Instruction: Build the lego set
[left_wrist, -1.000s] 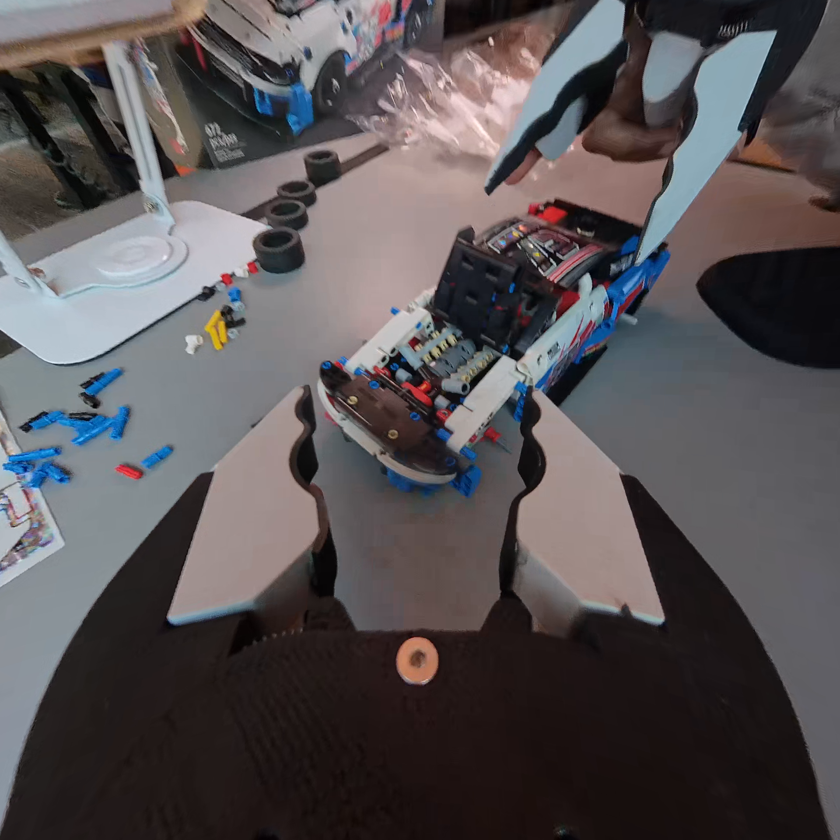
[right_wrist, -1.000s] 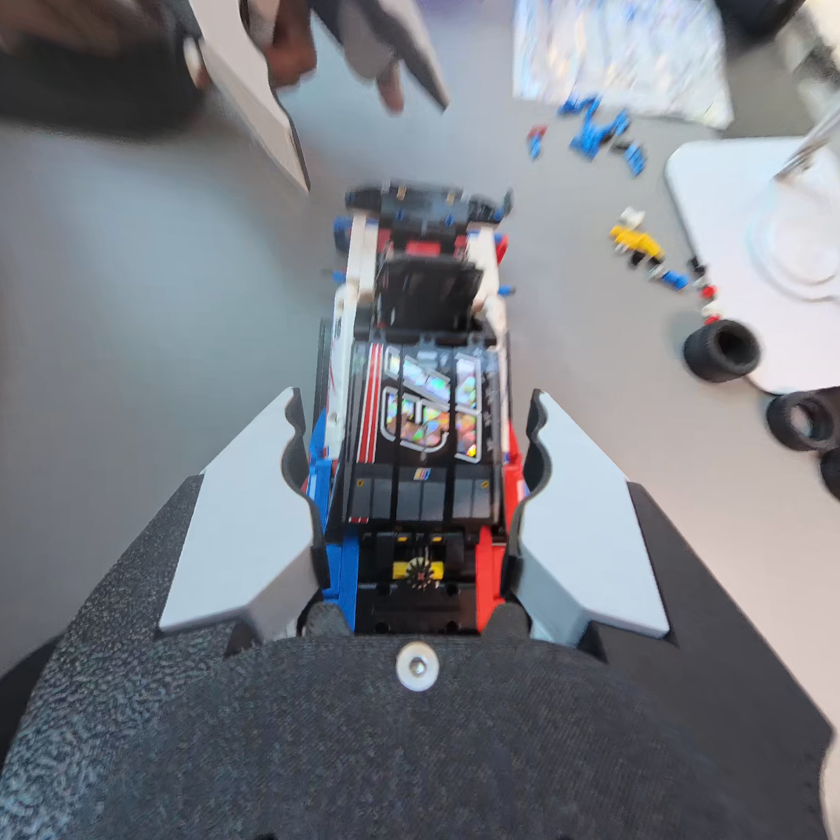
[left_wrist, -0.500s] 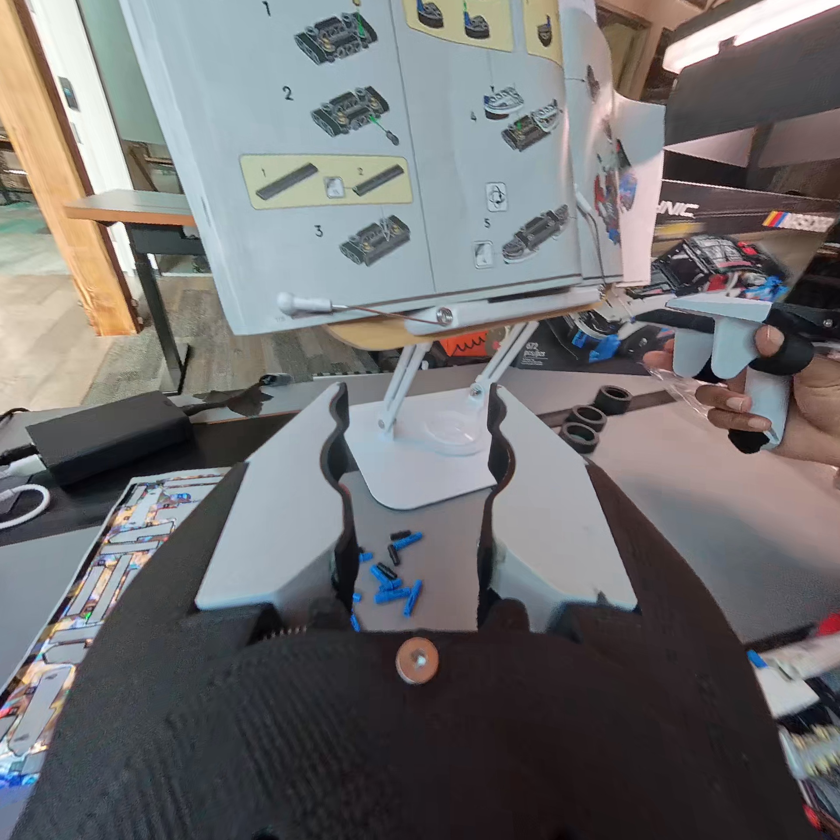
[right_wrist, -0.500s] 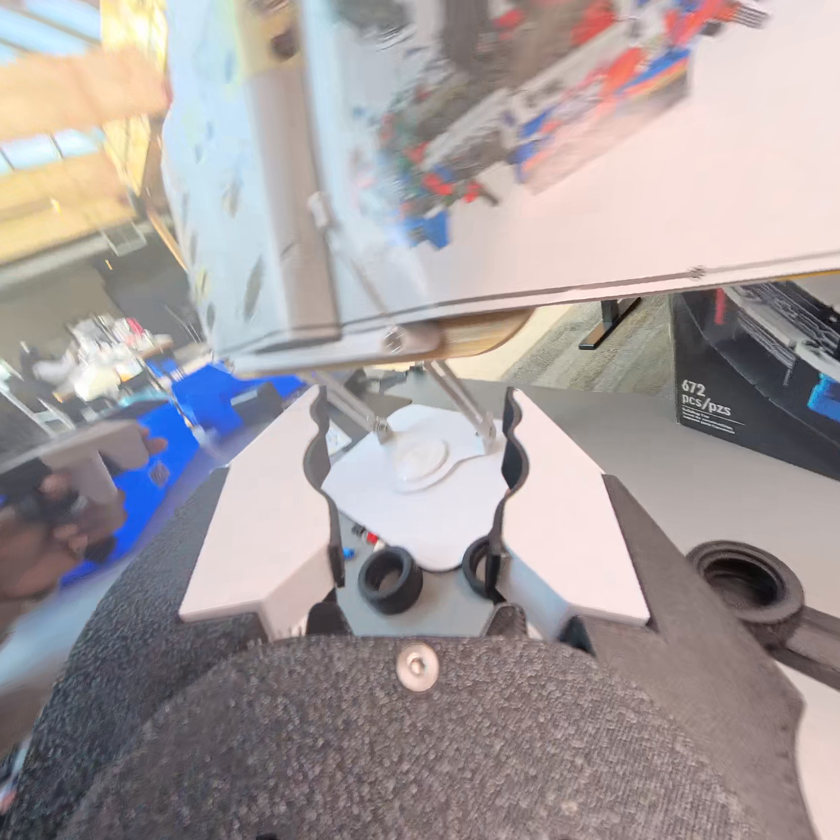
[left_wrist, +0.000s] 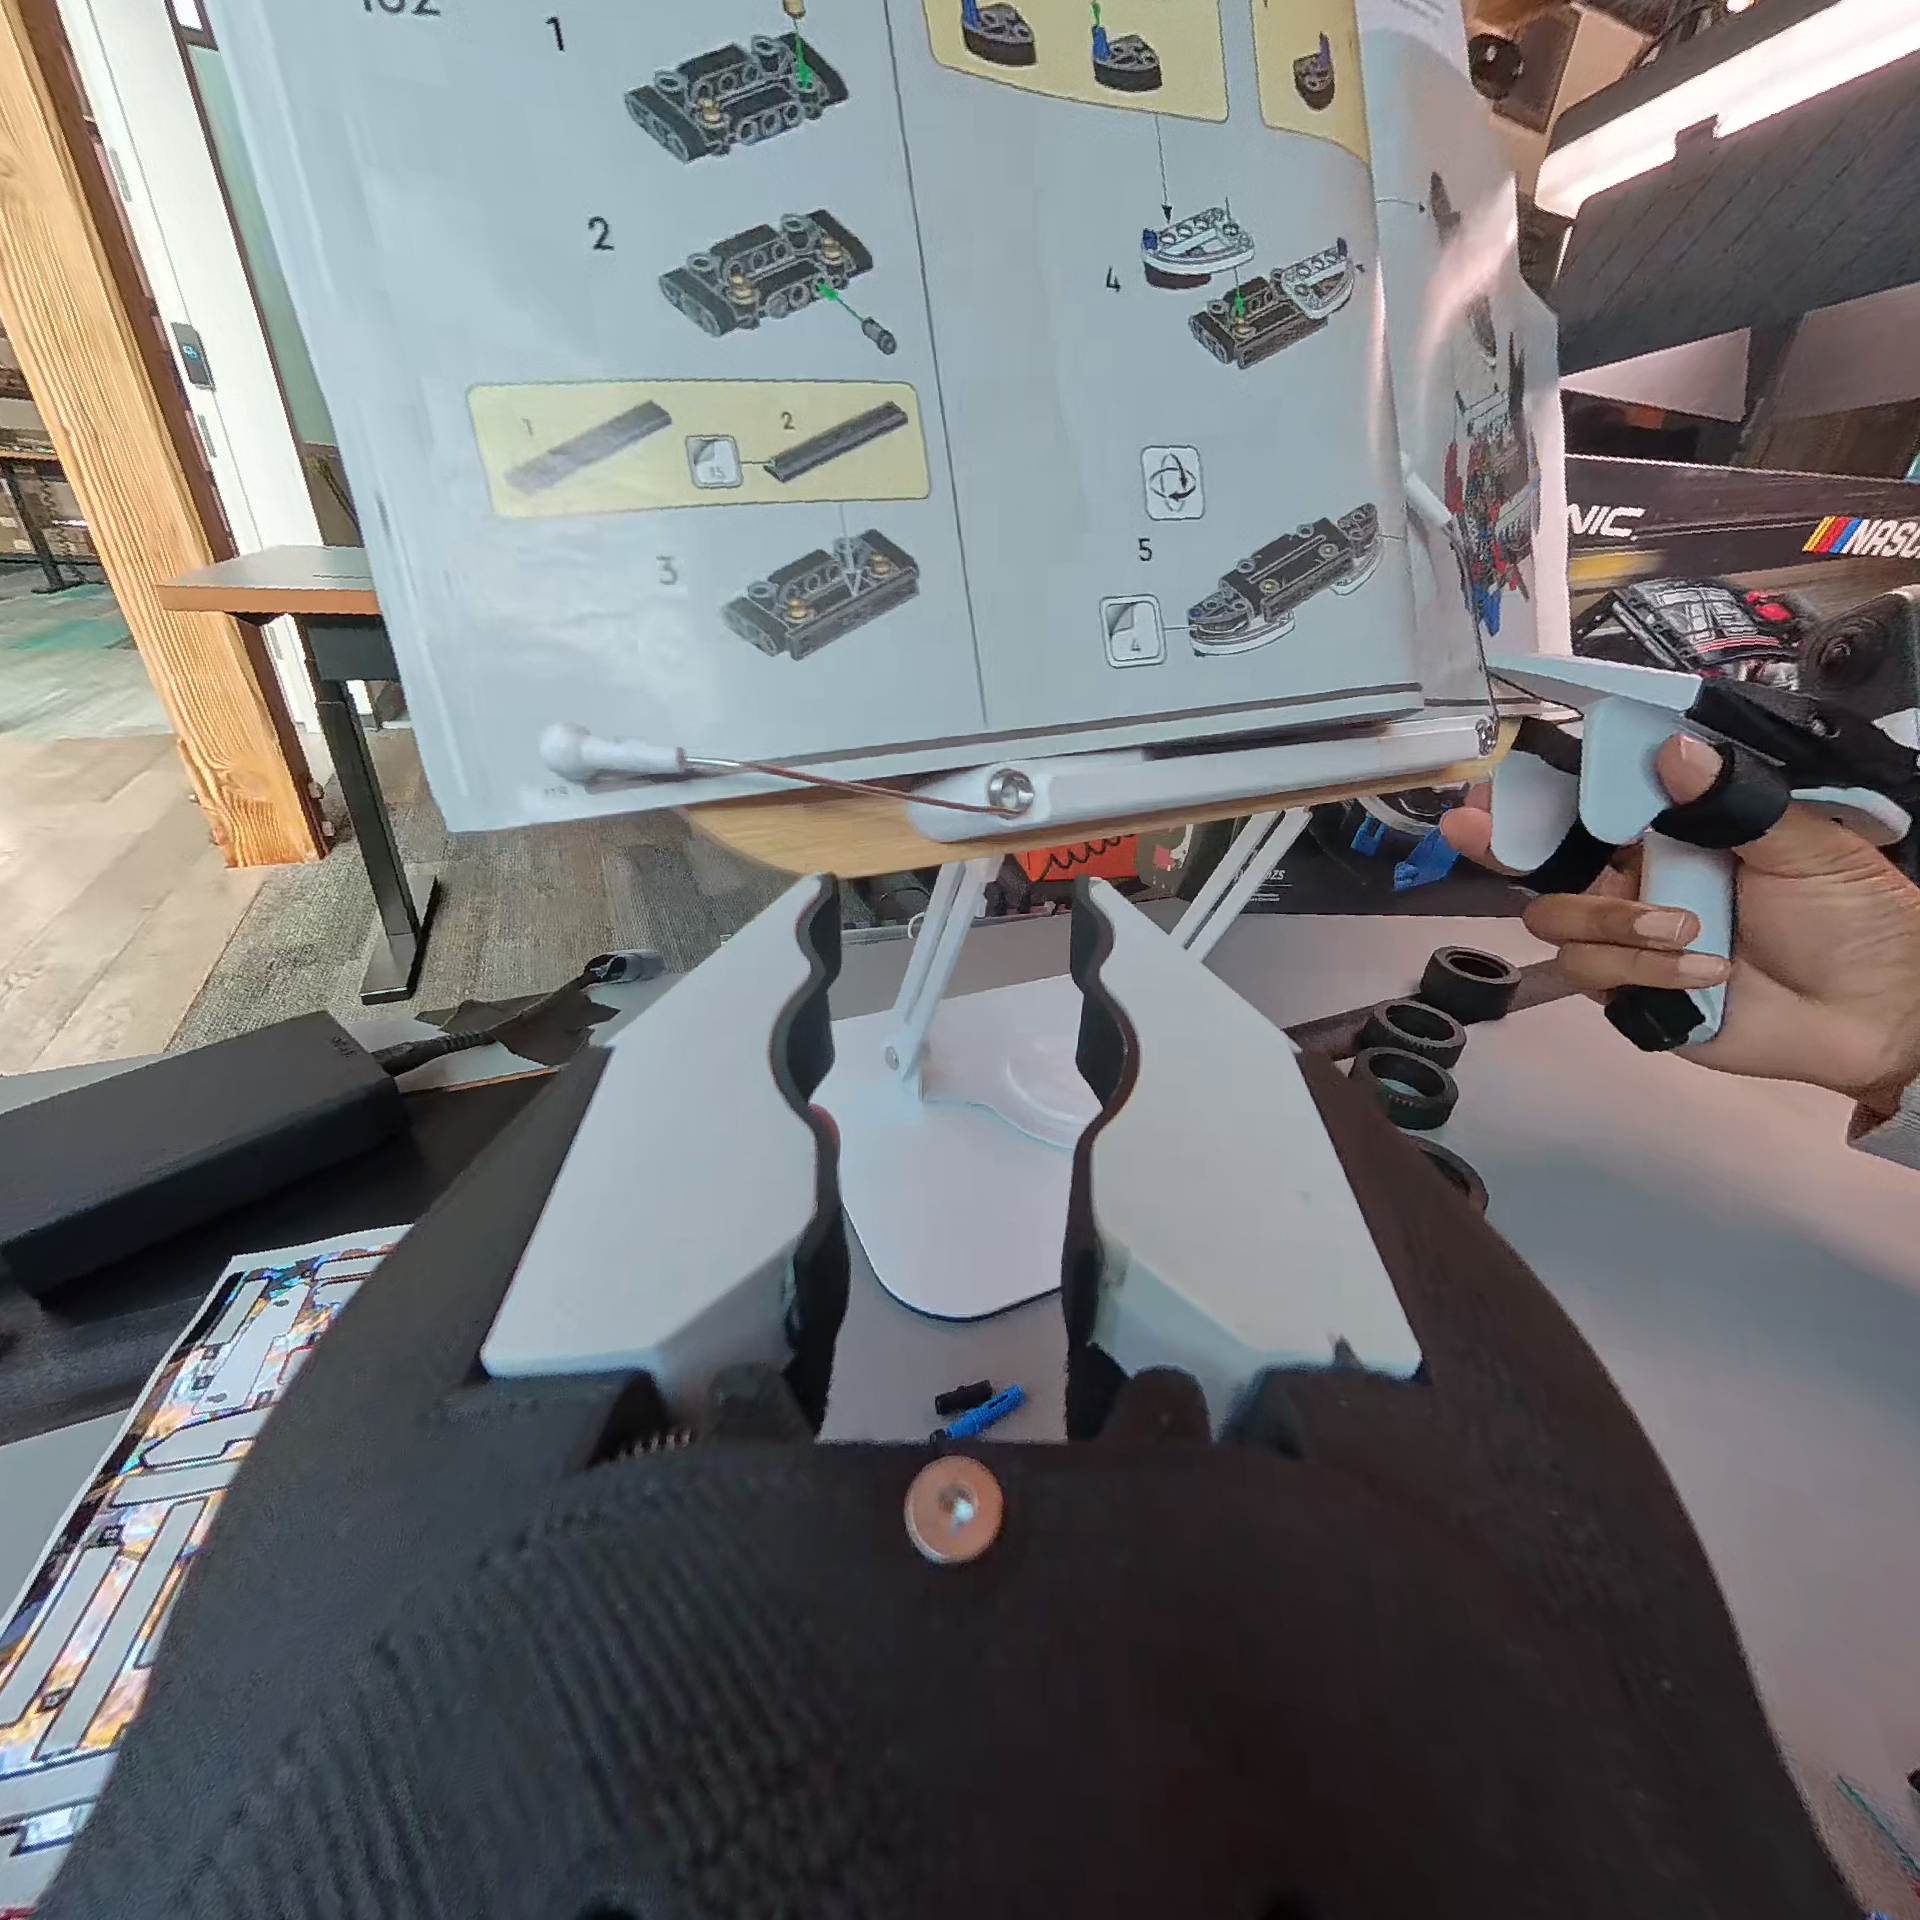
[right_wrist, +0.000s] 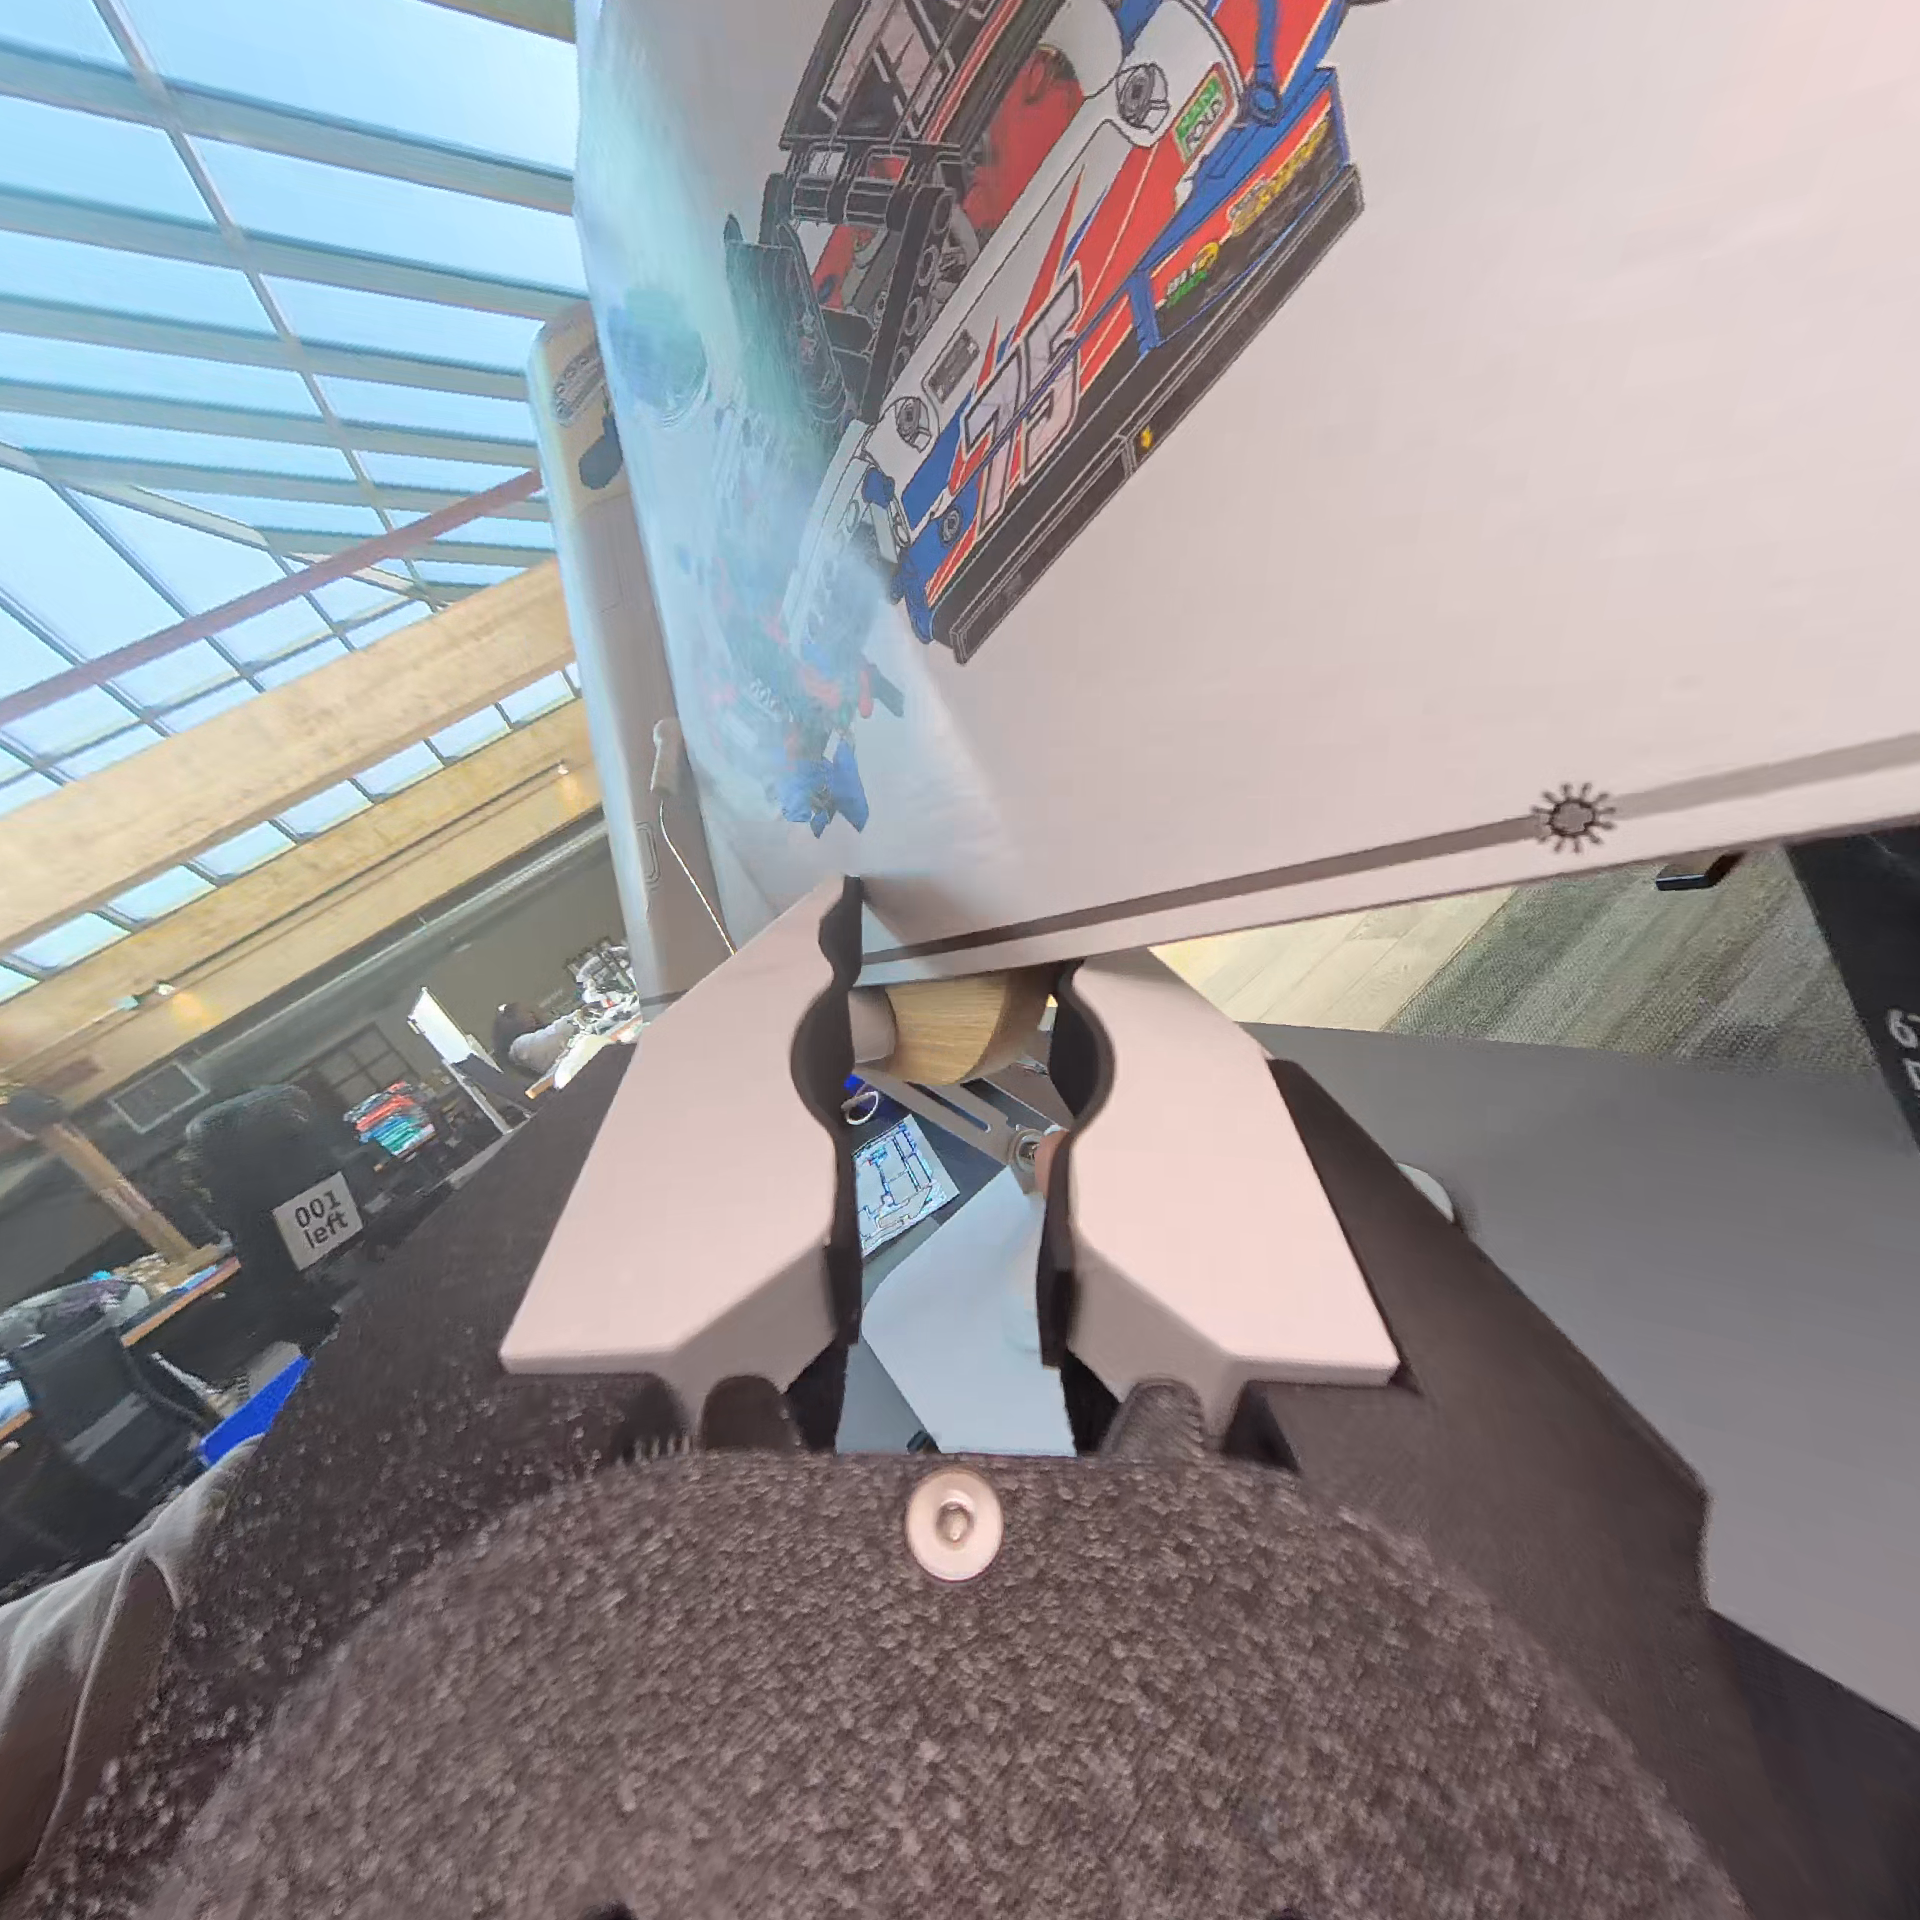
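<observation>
The instruction booklet (left_wrist: 935, 416) stands open on a white stand (left_wrist: 966, 1195) in front of both grippers. My left gripper (left_wrist: 951, 925) is open and empty, pointing at the stand below the pages. My right gripper (right_wrist: 956, 940) is open with a narrow gap. Its left fingertip (right_wrist: 842, 914) is at the lower edge of a loose page (right_wrist: 1455, 520) that shows a printed car. It also shows in the left wrist view (left_wrist: 1507, 691), held by a hand at the booklet's lower right corner. The lego car is out of view.
Black tyres (left_wrist: 1413, 1039) lie right of the stand. A blue pin (left_wrist: 982, 1403) lies near my left jaws. A sticker sheet (left_wrist: 156, 1455) and a black power brick (left_wrist: 187, 1132) are at the left. The set's box (left_wrist: 1714, 540) stands behind. Some 25 cm of space lies between my two pairs of fingers.
Both grippers left the car and swung up to the booklet. In the last half second the right gripper rose to the page's lower edge and its jaws narrowed. The left moved closer.
</observation>
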